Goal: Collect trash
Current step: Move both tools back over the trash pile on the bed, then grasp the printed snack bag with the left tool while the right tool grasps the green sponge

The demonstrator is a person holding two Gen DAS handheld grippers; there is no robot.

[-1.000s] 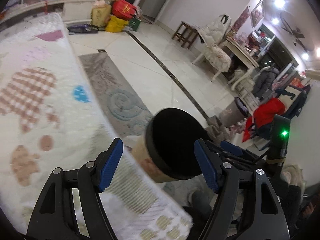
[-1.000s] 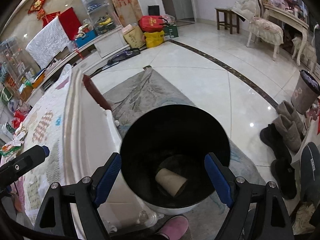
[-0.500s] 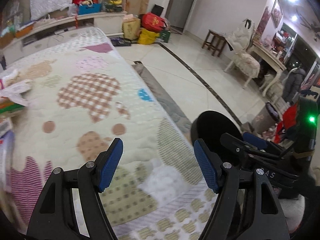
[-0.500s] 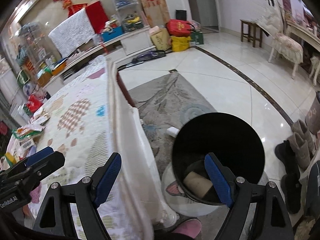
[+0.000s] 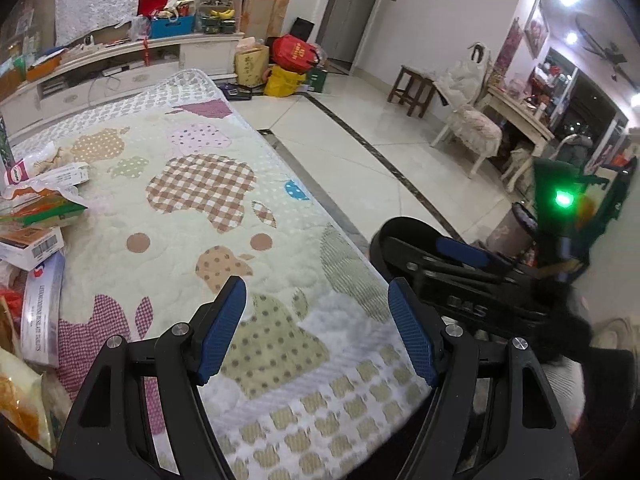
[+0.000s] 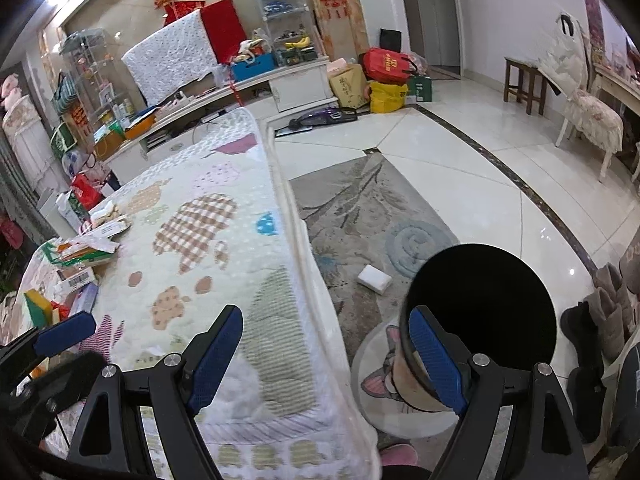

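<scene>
Hovering over the quilted bed [image 5: 192, 200], the left tool [image 5: 316, 328] is seen spread, nothing between its pads. The right tool [image 6: 324, 356] is also spread and empty, above the bed edge. Trash [image 5: 36, 216], boxes and wrappers, is piled at the bed's left side. The black-lined bin [image 6: 480, 312] is set on the floor beside the bed.

Left gripper [image 5: 316, 328]: black skeletal frame with triangular cut-outs; silver screw heads at the joints; blue cross-hatched pads [image 5: 222, 326] lining the jaws. Right gripper [image 6: 326, 354]: identical black frame, silver screws, blue textured pads [image 6: 436, 358]. Seen from the left wrist view: raised lettering on the right gripper's black body, and a lit green indicator lamp [image 5: 562, 199] at the rear housing.
</scene>
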